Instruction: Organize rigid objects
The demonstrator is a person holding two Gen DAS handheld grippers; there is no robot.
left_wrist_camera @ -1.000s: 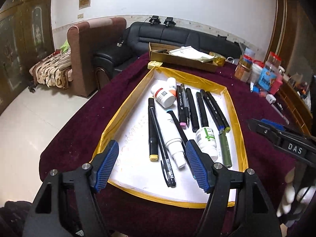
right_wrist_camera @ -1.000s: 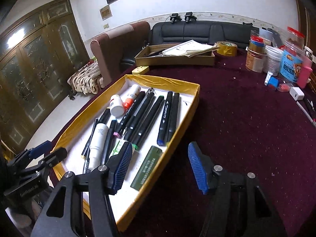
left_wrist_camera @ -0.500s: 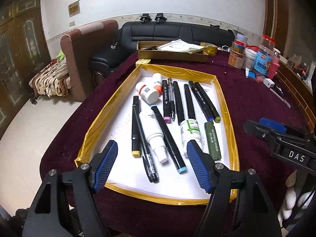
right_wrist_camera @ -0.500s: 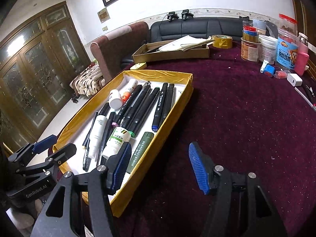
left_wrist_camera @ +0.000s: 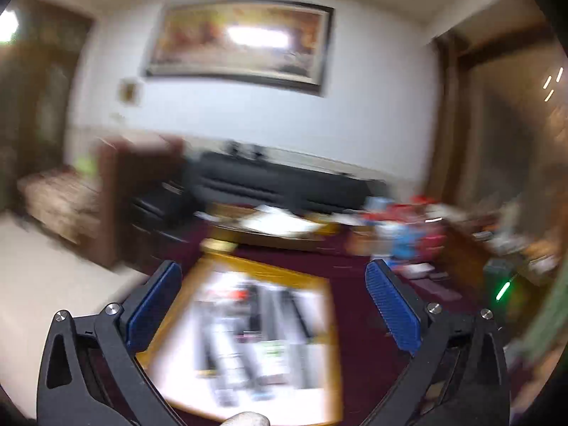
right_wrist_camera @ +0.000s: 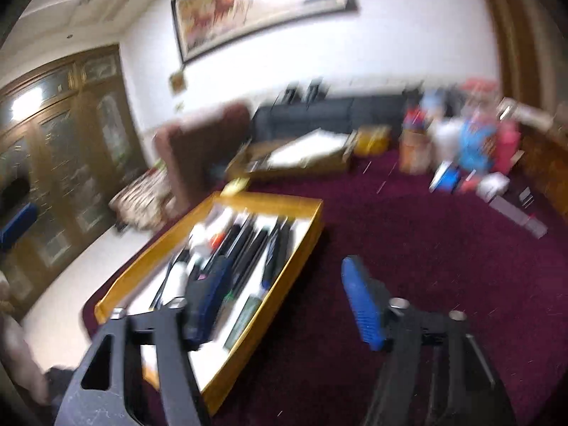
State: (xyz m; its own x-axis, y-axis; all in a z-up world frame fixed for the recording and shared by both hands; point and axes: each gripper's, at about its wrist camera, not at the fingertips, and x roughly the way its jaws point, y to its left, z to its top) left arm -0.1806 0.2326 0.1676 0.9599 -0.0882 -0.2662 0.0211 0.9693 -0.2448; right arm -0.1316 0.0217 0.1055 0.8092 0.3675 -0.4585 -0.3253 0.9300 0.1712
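A gold-rimmed tray (left_wrist_camera: 330,319) (right_wrist_camera: 305,248) with a white floor holds several dark markers (right_wrist_camera: 248,248) and small white bottles (right_wrist_camera: 177,277), all blurred by motion. My left gripper (left_wrist_camera: 273,305) hangs above the tray's near end, its blue pads (left_wrist_camera: 390,305) spread wide and its jaws still opening, with nothing between them. My right gripper (right_wrist_camera: 284,301) sits over the tray's right rim and the maroon cloth (right_wrist_camera: 426,266); its jaws are opening too and hold nothing. A blue pad of the left gripper (right_wrist_camera: 16,222) shows at the left edge of the right wrist view.
A flat cardboard box (right_wrist_camera: 301,159) with papers lies behind the tray. Jars, tubs and small items (right_wrist_camera: 472,149) crowd the table's far right. A black sofa (left_wrist_camera: 284,184) and a brown armchair (left_wrist_camera: 135,191) stand beyond the table. A gloved fingertip (left_wrist_camera: 245,419) shows at the bottom edge.
Both grippers have lifted and tilted upward, so the tray sits lower in view and more wall shows. Both pairs of jaws have spread wider. The tray's contents lie as before.
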